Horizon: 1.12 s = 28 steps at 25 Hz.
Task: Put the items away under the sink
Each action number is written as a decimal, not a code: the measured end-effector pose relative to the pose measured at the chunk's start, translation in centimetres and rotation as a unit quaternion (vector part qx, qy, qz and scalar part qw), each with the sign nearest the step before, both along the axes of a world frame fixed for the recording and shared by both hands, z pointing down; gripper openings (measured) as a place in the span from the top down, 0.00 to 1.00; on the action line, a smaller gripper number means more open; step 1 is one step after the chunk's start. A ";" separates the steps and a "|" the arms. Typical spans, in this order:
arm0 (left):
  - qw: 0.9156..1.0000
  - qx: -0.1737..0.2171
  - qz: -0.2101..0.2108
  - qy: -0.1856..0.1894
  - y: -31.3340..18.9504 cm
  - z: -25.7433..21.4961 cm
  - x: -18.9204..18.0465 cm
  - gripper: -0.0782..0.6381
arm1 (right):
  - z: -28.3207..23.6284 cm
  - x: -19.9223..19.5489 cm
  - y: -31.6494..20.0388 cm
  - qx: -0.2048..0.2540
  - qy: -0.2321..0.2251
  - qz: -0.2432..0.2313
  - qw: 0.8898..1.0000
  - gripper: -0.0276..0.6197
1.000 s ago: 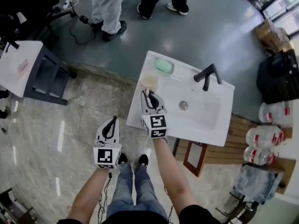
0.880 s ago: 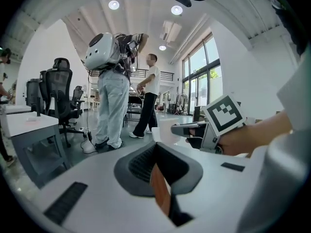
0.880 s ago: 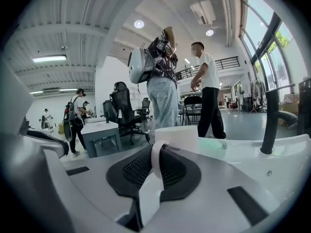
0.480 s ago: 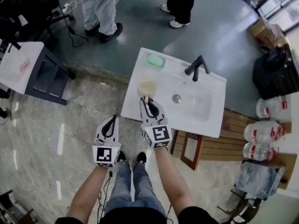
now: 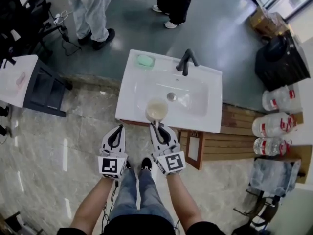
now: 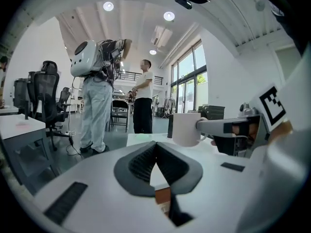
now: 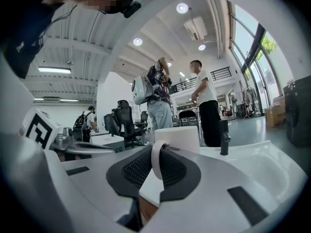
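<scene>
A white mug (image 5: 157, 110) hangs over the front edge of the white sink (image 5: 200, 112), held by its handle in my right gripper (image 5: 157, 126), which is shut on it. In the right gripper view the mug's handle (image 7: 157, 160) sits between the dark pads, and the mug's body (image 7: 178, 139) rises beyond them. My left gripper (image 5: 117, 131) hovers left of the right one, in front of the sink; its jaws are shut with nothing between them. The left gripper view shows the mug (image 6: 187, 128) off to the right, held by the other gripper.
A black tap (image 5: 185, 61) and a green soap dish (image 5: 145, 60) stand at the sink's back. A cabinet door (image 5: 194, 149) hangs open under the sink's right front. Two people (image 5: 90, 9) stand beyond the sink. A white desk (image 5: 19, 80) lies left, water jugs (image 5: 279, 99) right.
The right gripper has lifted the mug off the sink's left rim and drawn it back to the front edge. The left gripper stayed beside it.
</scene>
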<state>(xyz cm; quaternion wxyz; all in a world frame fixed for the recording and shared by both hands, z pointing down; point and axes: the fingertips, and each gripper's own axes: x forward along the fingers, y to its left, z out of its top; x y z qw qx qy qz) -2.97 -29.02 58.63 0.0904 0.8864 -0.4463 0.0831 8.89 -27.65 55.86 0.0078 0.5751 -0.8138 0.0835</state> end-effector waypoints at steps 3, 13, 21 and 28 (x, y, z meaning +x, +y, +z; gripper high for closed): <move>1.000 -0.001 0.021 0.006 1.2 -0.1 1.8 0.88 | 0.0 1.8 3.8 0.007 -0.001 0.017 1.000 0.89; 0.995 -0.001 0.094 0.015 6.0 3.7 7.1 0.88 | 7.1 6.2 13.4 -0.022 -0.007 0.061 0.998 0.89; 0.991 0.005 0.128 0.024 8.2 15.0 9.5 0.88 | 17.8 6.1 15.9 -0.001 -0.005 0.068 0.998 0.89; 0.989 0.025 0.140 0.033 8.4 25.6 11.2 0.88 | 29.2 8.4 16.8 -0.002 -0.007 0.087 0.996 0.89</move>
